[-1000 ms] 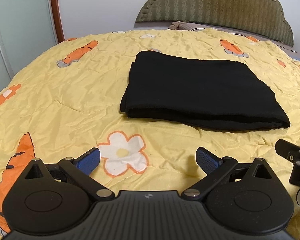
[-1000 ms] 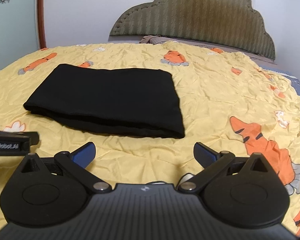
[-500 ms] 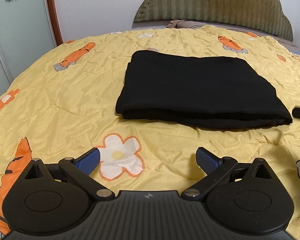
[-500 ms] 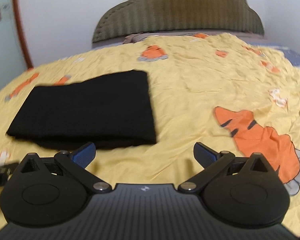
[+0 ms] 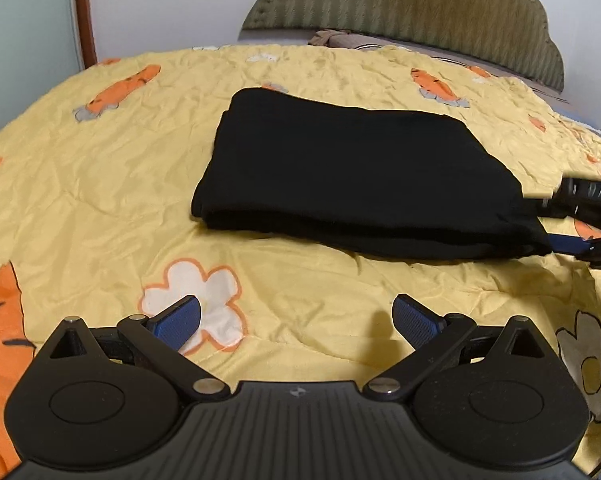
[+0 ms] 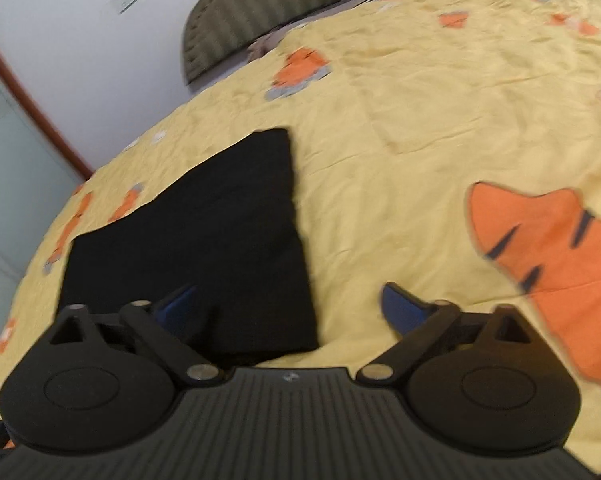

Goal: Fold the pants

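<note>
Both sets of jaws stand spread, the left gripper (image 5: 296, 322) over the yellow quilt (image 5: 100, 200) (folded black pants (image 5: 352, 176) at twelve o'clock) and the right gripper (image 6: 288, 308) straddling the pants' right edge.

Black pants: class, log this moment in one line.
pants: folded, flat on quilt | left tool: open, short of pants | right tool: open, at pants' right edge
</note>
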A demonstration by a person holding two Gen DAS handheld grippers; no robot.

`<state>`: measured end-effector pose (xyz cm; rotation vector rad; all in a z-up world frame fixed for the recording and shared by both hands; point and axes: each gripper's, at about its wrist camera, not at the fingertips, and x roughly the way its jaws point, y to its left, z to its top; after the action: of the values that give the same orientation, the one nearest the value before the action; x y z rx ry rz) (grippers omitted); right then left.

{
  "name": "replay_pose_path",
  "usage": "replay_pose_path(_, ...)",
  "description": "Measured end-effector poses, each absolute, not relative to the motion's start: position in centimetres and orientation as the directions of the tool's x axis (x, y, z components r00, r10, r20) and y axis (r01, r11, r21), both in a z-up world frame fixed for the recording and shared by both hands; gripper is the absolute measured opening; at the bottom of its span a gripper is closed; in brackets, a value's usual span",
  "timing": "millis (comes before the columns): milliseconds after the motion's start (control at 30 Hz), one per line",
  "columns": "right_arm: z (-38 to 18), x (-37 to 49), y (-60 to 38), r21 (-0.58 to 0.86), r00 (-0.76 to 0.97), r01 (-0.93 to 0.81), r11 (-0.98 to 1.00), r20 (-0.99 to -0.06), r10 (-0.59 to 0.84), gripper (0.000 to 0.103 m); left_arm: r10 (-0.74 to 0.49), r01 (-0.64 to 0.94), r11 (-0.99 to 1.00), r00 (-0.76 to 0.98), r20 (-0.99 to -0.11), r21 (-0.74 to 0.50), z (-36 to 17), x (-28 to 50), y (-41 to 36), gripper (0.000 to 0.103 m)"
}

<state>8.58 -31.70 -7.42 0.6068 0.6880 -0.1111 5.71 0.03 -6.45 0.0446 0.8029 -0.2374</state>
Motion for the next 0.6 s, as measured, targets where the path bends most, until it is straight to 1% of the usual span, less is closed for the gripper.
replay_pose_path(33, -7.5, 8.6, -31.5, 0.502, 0.775, 0.276, 0.819, -0.621, 0.119, 0.074, -0.195, 0.225, 0.973, 0.677, -0.710, -0.052, -6.4, 5.7, 0.1, 0.103)
replay_pose_path(67, -7.5, 8.7, -31.2, 0.500, 0.769, 0.274, 0.821, -0.627, 0.124, 0.053, -0.190, 0.221, 0.974, 0.690, -0.699, -0.047, -6.3, 5.5, 0.1, 0.103)
replay_pose_path(100, -7.5, 8.9, -31.0, 0.471, 0.759, 0.293, 0.832, -0.643, 0.097, 0.042, -0.182, 0.221, 0.975, 0.703, -0.687, -0.032, -6.1, 5.3, 0.0, 0.103)
replay_pose_path(133, -7.5, 8.8, -31.0, 0.444, 0.755, 0.311, 0.840, -0.653, 0.066, 0.027, -0.175, 0.226, 0.974, 0.714, -0.678, -0.014, -5.9, 5.1, -0.1, 0.103)
replay_pose_path(167, -7.5, 8.6, -31.4, 0.449, 0.757, 0.315, 0.836, -0.651, 0.064, 0.023, -0.165, 0.231, 0.973, 0.725, -0.669, 0.011, -5.8, 4.9, -0.3, 0.103)
replay_pose_path(267, -7.5, 7.9, -32.7, 0.507, 0.771, 0.301, 0.807, -0.628, 0.107, 0.013, -0.145, 0.246, 0.967, 0.739, -0.658, 0.063, -5.4, 4.8, -0.9, 0.103)
replay_pose_path(333, -7.3, 7.4, -33.0, 0.518, 0.780, 0.298, 0.802, -0.616, 0.108, 0.011, -0.149, 0.256, 0.964, 0.738, -0.659, 0.069, -5.5, 4.9, -1.1, 0.103)
replay_pose_path(467, -7.2, 7.3, -32.1, 0.457, 0.773, 0.305, 0.835, -0.632, 0.063, 0.009, -0.154, 0.275, 0.958, 0.727, -0.669, 0.078, -5.7, 5.1, -1.5, 0.103)
replay_pose_path(500, -7.4, 7.5, -32.1, 0.448, 0.767, 0.317, 0.836, -0.640, 0.052, 0.010, -0.153, 0.277, 0.957, 0.728, -0.668, 0.082, -5.7, 5.1, -1.5, 0.103)
replay_pose_path(567, -7.3, 7.4, -31.9, 0.428, 0.766, 0.325, 0.843, -0.642, 0.031, 0.020, -0.150, 0.274, 0.958, 0.735, -0.661, 0.087, -5.8, 4.9, -1.5, 0.103)
replay_pose_path(600, -6.7, 7.0, -31.3, 0.396, 0.774, 0.329, 0.857, -0.633, -0.005, 0.023, -0.149, 0.271, 0.959, 0.738, -0.659, 0.087, -5.8, 4.9, -1.4, 0.103)
